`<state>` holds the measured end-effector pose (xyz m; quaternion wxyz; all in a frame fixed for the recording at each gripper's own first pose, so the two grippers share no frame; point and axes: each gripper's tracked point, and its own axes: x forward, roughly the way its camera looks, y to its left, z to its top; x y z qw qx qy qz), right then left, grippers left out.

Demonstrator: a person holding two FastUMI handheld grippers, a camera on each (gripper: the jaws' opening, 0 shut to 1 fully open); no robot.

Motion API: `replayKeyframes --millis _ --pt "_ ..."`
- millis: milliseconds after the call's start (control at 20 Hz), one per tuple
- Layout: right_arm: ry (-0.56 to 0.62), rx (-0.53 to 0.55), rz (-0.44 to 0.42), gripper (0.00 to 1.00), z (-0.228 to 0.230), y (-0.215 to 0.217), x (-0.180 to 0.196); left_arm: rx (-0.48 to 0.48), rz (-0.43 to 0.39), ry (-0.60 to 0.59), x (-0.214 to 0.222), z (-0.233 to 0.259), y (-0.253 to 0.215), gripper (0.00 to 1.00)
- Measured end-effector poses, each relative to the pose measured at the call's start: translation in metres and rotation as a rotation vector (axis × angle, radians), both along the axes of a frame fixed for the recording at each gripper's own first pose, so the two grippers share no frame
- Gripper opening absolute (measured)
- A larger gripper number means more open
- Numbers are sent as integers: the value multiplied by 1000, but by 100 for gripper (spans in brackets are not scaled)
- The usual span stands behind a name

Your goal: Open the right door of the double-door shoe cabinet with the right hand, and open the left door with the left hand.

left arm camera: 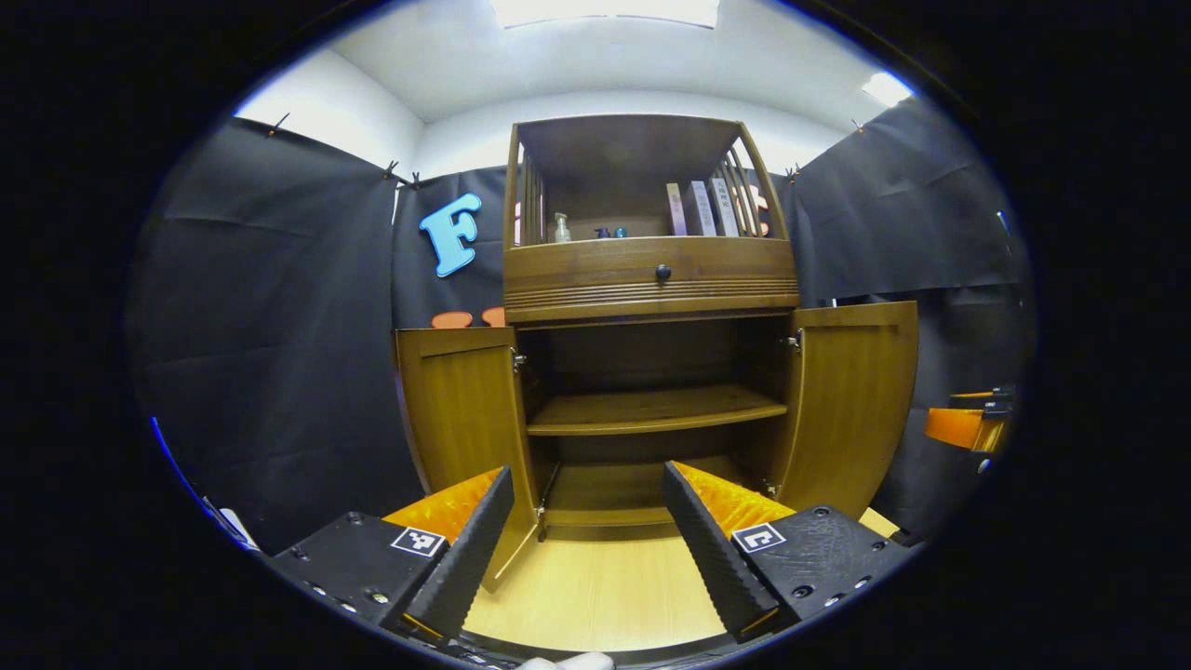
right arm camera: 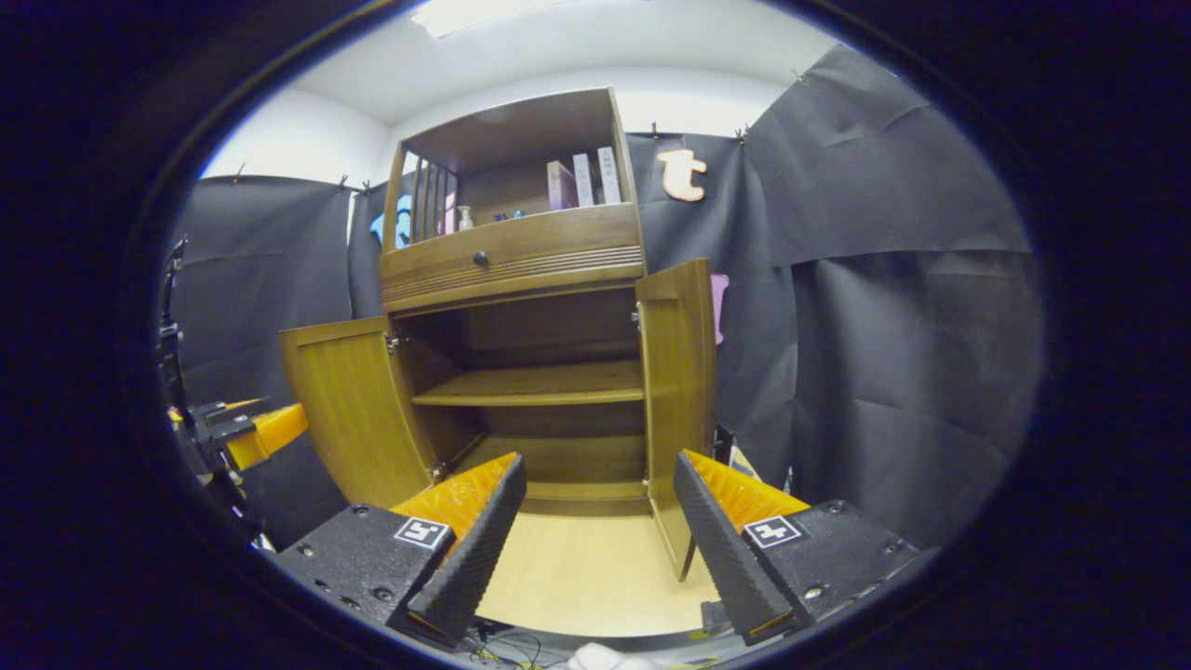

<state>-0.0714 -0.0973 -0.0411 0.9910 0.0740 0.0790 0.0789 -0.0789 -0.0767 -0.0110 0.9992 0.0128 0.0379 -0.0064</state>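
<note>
Brown wooden double-door shoe cabinet (left arm camera: 651, 279): both stiff hinged doors swung open, best taken by free edges; left gripper (left arm camera: 588, 540) and right gripper (right arm camera: 600, 535) fingers apart, empty.

The shoe cabinet (left arm camera: 651, 279) looks like glossy brown wood, its doors smooth, on a pale matt wooden floor (left arm camera: 595, 586).

I face the cabinet (left arm camera: 651, 307), which stands on the floor (left arm camera: 595, 586) against the back wall. Its left door (left arm camera: 461, 409) swings out to my left, its right door (left arm camera: 851, 400) to my right. Between them a shelf (left arm camera: 656, 409) runs across the lower compartment. Above the doors sits a drawer (left arm camera: 651, 272) with a knob (left arm camera: 662, 272) at its middle. On top of that, in an open compartment, a bottle (left arm camera: 562, 228) stands left and books (left arm camera: 700, 208) right.
</note>
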Motion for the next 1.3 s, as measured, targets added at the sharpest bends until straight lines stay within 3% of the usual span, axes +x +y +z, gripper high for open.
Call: replayKeyframes --millis 250,300,350,700,750,800,1300 --pt "8 -5 -20 100 -9 -3 -5 -5 -2 -2 -14 -10 -12 96" --pt "9 -10 -17 100 -10 -2 -5 -11 -4 5 -14 -13 -14 100" --pt "9 -14 -12 100 -10 -1 -6 -15 0 8 -15 -13 -15 96" --pt "-20 -36 4 100 -1 4 -13 -25 11 -29 -21 2 -13 96" --pt "-22 -38 8 100 0 5 -15 -26 10 -31 -21 3 -13 100" --pt "-22 -39 11 100 0 6 -16 -27 7 -32 -22 4 -15 96" --pt "-26 -45 23 100 -1 8 -23 -19 17 -42 -31 9 -13 96"
